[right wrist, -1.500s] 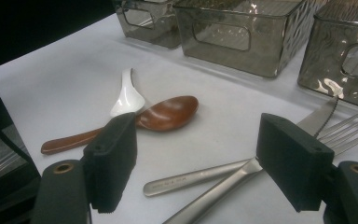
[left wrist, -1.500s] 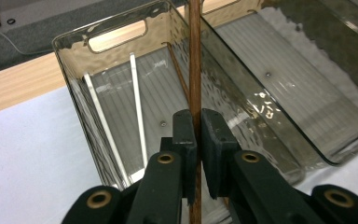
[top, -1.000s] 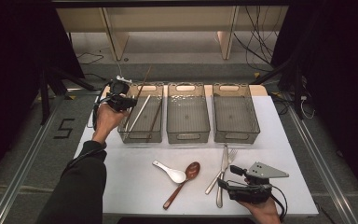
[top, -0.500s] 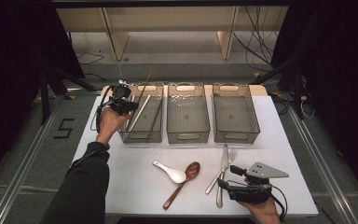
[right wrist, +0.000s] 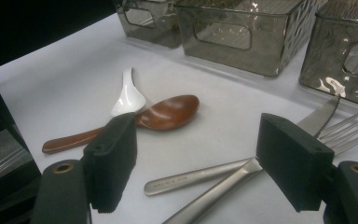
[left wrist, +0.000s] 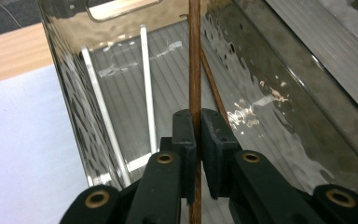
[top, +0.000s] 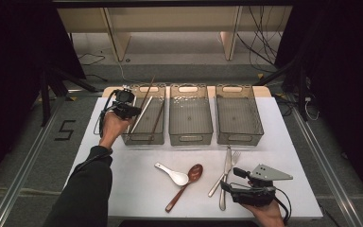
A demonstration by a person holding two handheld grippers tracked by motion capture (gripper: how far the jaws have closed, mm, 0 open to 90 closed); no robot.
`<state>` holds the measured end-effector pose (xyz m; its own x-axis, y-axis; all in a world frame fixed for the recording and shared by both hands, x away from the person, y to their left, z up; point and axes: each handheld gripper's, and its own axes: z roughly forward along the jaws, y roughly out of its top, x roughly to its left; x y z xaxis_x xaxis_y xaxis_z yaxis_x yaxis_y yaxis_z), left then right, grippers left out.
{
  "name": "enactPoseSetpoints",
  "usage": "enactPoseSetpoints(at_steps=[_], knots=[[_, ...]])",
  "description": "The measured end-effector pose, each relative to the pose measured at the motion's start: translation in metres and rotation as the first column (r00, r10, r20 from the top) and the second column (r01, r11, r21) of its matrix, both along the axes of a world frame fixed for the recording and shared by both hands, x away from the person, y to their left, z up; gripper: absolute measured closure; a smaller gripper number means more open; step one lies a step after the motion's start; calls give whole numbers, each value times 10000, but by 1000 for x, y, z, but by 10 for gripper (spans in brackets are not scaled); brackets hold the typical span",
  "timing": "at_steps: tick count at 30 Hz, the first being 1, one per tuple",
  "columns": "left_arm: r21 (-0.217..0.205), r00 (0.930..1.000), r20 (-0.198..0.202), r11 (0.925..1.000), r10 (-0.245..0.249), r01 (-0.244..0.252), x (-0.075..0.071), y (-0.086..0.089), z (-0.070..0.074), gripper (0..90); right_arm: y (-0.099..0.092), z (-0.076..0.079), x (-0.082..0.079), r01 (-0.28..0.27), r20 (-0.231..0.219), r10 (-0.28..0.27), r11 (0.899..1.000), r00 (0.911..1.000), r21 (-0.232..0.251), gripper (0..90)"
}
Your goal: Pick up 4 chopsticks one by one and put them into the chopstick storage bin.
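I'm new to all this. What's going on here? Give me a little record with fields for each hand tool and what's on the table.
left gripper: fingers shut on a brown chopstick, held over the left bin
left bin contents: two pale chopsticks and another brown one
right gripper: fingers open, holding nothing, above the knife and fork
middle bin: looks empty
right bin: looks empty
loose on table: white spoon, brown spoon, knife, fork
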<state>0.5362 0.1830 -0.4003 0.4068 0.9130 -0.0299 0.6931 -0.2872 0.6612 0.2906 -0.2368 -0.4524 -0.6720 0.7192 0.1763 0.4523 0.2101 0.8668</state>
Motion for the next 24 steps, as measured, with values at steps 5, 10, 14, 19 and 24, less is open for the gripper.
enactPoseSetpoints(at_steps=[5, 10, 14, 19, 24], knots=[[40, 9998, -180, 10000, -38, 39, 0, 0, -6, 829, 0, 0, 0, 4, 10, -4, 10000, 10000, 6, 298], [-28, 9991, -412, 10000, -94, 93, -2, 0, -6, 659, 0, 0, 0, 15, 15, -15, 10000, 10000, 11, 298], [-342, 9980, -622, 9994, -110, 89, -7, 0, -2, 522, 0, 0, 0, 18, 10, -18, 10000, 10000, 1, 298], [-644, 9970, -626, 9970, -461, 420, -22, -3, 5, 417, 0, 0, 0, 27, -7, -27, 10000, 10000, -24, 298], [-897, 9950, -398, 9921, -913, 875, -42, -9, 11, 353, 1, 0, 0, 18, 3, -18, 10000, 10000, -41, 298]])
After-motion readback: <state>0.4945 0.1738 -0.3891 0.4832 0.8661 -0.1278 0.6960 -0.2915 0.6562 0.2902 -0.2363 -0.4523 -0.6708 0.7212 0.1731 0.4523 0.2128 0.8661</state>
